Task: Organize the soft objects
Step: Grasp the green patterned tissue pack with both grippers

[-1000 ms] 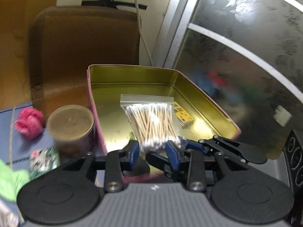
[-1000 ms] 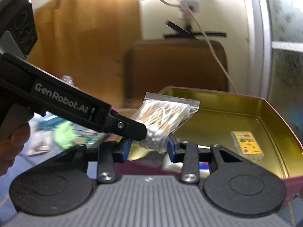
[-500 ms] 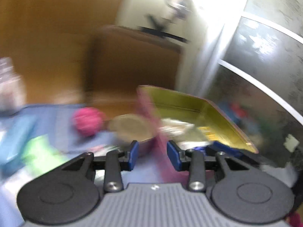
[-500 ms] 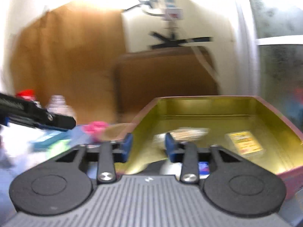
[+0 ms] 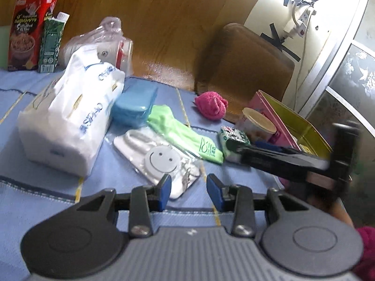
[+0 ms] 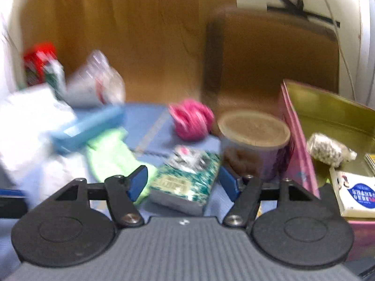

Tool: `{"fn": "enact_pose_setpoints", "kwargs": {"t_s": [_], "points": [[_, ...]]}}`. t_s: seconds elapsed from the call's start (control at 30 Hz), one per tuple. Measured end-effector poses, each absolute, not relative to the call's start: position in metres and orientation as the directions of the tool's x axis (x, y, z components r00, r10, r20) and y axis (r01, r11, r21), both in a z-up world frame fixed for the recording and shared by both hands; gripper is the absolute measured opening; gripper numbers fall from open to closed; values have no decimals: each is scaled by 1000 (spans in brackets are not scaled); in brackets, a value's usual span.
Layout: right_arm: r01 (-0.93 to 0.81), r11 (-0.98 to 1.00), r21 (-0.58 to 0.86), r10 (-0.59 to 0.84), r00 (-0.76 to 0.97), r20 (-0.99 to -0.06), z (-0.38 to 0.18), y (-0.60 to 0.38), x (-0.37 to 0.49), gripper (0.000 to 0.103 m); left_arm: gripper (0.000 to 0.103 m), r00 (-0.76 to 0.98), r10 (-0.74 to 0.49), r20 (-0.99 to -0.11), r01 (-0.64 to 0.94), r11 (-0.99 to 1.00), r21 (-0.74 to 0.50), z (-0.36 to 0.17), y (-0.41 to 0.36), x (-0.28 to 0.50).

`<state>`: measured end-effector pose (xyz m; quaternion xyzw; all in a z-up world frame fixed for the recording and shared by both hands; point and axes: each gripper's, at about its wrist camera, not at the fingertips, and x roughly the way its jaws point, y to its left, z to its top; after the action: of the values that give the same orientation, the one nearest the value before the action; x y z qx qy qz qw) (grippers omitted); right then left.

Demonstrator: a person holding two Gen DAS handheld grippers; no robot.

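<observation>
Pink tin (image 6: 295, 126) holds 1 swab bag (image 6: 328, 149); L claw (image 5: 188, 190) empty, R claw (image 6: 182, 183) opening.

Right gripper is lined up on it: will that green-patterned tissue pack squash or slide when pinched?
The green-patterned tissue pack looks soft and film-wrapped, so it likely compresses. Glossy wrap may slip. Lying flat, it probably won't roll. The right gripper, opening, straddles it untouched.

Left wrist view looks forward and down past its own tool (image 5: 188, 190) at the bottom of the frame, across the blue worktop (image 5: 30, 201), with the white tissue pack (image 5: 68, 126) near at left. Right wrist view sits lower and closer, blurred, its tool (image 6: 184, 182) straddling the green-patterned packet (image 6: 187, 175) at centre. Both views share the pink ball (image 5: 212, 105) (image 6: 191, 119), the lidded cup (image 5: 259, 124) (image 6: 254, 138) and the gold tin (image 5: 302, 126) (image 6: 332, 117) at right.
</observation>
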<state>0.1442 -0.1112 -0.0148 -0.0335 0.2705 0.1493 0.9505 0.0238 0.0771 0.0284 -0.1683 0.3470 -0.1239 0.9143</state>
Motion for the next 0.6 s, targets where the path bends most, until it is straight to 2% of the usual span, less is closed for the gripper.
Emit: {"fn": "enact_pose_setpoints", "kwargs": {"t_s": [0.03, 0.07, 0.3, 0.37, 0.43, 0.47, 0.5, 0.53, 0.6], "points": [[-304, 951, 55, 285, 794, -537, -20, -117, 148, 67, 34, 726, -349, -593, 113, 910, -398, 29, 76, 23], [-313, 944, 102, 316, 779, -542, -19, -122, 145, 51, 34, 723, -361, -590, 122, 906, -405, 30, 77, 24], [-439, 874, 209, 479, 704, -524, -16, -157, 65, 48, 34, 635, -491, -596, 219, 855, -470, 30, 54, 34], [-472, 849, 240, 523, 678, -516, -19, -169, 37, 48, 41, 588, -527, -613, 245, 839, -486, 26, 36, 36], [-481, 836, 264, 545, 670, -504, -22, -178, 17, 50, 46, 554, -548, -627, 269, 830, -488, 22, 18, 37], [-484, 842, 238, 533, 682, -501, -25, -181, 7, 53, 46, 538, -554, -635, 280, 828, -485, 19, 9, 37], [-482, 854, 197, 511, 702, -496, -27, -178, 2, 64, 46, 525, -553, -646, 284, 830, -479, 17, 1, 37], [-470, 870, 152, 480, 731, -486, -28, -178, -6, 69, 47, 514, -549, -659, 286, 834, -471, 15, -7, 37], [-470, 878, 92, 455, 761, -462, -28, -174, -15, 73, 47, 499, -542, -676, 291, 840, -458, 11, -18, 38]]}}
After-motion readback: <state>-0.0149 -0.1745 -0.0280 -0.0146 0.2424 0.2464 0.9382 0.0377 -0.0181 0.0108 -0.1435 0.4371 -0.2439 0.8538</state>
